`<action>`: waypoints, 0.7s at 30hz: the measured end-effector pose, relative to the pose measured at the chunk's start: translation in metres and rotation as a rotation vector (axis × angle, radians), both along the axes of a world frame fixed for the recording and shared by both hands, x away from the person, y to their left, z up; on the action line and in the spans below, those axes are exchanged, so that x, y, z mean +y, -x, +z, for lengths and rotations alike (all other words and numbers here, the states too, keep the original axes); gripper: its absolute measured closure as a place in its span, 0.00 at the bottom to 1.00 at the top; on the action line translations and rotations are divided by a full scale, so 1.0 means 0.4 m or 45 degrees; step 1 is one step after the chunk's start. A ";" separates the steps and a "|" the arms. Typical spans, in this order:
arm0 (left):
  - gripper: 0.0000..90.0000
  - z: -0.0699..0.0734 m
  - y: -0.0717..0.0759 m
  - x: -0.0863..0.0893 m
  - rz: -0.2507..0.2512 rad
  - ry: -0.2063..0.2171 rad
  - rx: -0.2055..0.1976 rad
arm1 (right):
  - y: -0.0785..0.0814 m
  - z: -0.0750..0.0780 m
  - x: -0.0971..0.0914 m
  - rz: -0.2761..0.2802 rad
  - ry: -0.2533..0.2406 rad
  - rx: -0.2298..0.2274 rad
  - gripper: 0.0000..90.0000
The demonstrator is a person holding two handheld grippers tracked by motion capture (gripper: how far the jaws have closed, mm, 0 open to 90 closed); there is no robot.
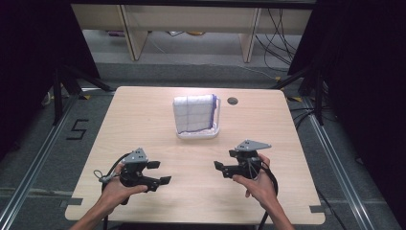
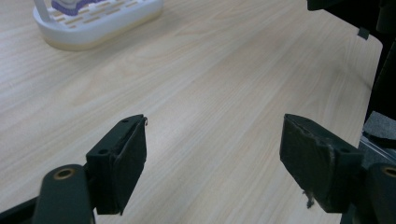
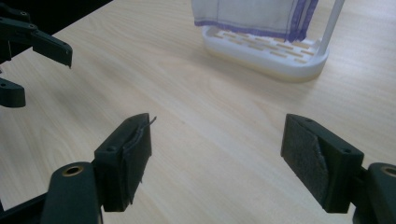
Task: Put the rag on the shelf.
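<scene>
**Two tools open above the table, cloth rack beyond**

Two hands hold tools low over the pale wooden table (image 1: 143, 120) in the high view: the left tool (image 1: 159, 172) at about 7 o'clock, the right tool (image 1: 224, 167) at about 5 o'clock, both with jaws apart and nothing between them. A white checked cloth with blue edging (image 1: 194, 114) hangs on a white plastic rack with a slotted base (image 1: 198, 134) near the table's centre, toward 12 o'clock, well apart from both tools.

Left gripper view: the jaws stand wide over bare wood, the rack's base (image 2: 100, 23) at 11 o'clock.

Right gripper view: the jaws stand wide and empty; cloth (image 3: 252, 14) and rack (image 3: 266, 53) sit at 1 o'clock, the left tool (image 3: 28, 60) at 10 o'clock.
</scene>
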State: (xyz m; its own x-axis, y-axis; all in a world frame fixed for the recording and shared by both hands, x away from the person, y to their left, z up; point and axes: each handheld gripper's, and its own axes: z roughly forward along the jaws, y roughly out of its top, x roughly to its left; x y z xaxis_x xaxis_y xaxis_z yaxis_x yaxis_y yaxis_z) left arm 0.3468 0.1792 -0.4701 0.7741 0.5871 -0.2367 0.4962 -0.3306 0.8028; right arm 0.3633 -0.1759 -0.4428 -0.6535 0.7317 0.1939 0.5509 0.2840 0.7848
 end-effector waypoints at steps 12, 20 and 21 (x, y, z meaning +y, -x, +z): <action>0.25 -0.039 0.044 0.006 0.007 -0.045 -0.016 | 0.059 -0.065 0.000 0.034 0.047 0.037 0.27; 0.25 -0.069 0.077 -0.004 -0.014 -0.089 -0.024 | 0.099 -0.094 0.010 0.075 0.102 0.052 0.21; 0.25 -0.073 0.079 -0.005 -0.014 -0.093 -0.014 | 0.104 -0.098 0.011 0.080 0.107 0.056 0.21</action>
